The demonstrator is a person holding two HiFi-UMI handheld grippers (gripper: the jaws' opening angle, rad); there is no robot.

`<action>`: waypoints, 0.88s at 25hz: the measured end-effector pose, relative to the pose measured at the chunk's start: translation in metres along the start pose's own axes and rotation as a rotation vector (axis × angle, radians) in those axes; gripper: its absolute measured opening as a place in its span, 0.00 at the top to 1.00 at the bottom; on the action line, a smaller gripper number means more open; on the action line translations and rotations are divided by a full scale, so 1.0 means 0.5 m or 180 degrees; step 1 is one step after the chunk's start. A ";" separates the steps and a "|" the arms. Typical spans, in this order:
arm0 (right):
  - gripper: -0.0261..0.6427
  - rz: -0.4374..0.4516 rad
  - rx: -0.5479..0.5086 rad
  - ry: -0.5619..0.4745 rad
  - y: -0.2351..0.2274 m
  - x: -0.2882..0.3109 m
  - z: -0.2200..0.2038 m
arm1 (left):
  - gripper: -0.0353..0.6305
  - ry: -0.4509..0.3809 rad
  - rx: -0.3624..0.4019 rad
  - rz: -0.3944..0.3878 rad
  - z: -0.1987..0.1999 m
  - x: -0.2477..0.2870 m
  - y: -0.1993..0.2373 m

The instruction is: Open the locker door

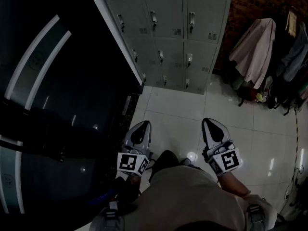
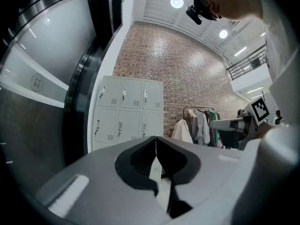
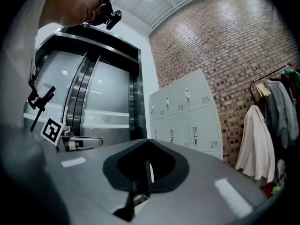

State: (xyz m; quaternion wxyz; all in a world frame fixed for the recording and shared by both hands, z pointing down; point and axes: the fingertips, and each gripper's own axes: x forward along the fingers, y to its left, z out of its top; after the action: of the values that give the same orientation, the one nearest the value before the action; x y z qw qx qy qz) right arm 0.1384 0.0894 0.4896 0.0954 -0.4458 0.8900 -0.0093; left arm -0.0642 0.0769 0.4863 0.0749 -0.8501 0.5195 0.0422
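Note:
A bank of grey lockers (image 1: 168, 28) stands against the brick wall ahead, all doors closed, each with a small latch handle (image 1: 154, 17). The same lockers (image 2: 129, 114) show far off in the left gripper view, and the lockers (image 3: 185, 114) likewise in the right gripper view. My left gripper (image 1: 143, 124) and right gripper (image 1: 211, 122) are held low in front of the person, side by side over the white tiled floor, well short of the lockers. Both have their jaws together with nothing between them. My left gripper (image 2: 155, 139) and right gripper (image 3: 148, 142) point toward the lockers.
A dark glass revolving door (image 1: 53, 85) fills the left side. A clothes rack with hanging jackets (image 1: 262, 47) stands at the right against the brick wall (image 1: 250, 4). White floor tiles (image 1: 178, 109) stretch between me and the lockers.

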 end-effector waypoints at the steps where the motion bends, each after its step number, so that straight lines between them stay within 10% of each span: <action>1: 0.96 0.0002 0.0003 0.0010 -0.008 0.005 -0.003 | 0.86 0.0011 -0.0015 0.0005 -0.009 0.007 0.002; 22: 0.91 -0.0130 0.0010 0.0067 -0.122 0.298 -0.041 | 0.86 -0.0017 -0.0205 -0.0191 -0.087 0.281 0.229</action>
State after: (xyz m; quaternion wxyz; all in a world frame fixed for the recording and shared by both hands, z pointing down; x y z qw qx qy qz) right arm 0.0960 -0.0675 0.4919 0.0864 -0.4637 0.8816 -0.0173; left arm -0.1021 -0.1048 0.4983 0.0501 -0.8672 0.4920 0.0590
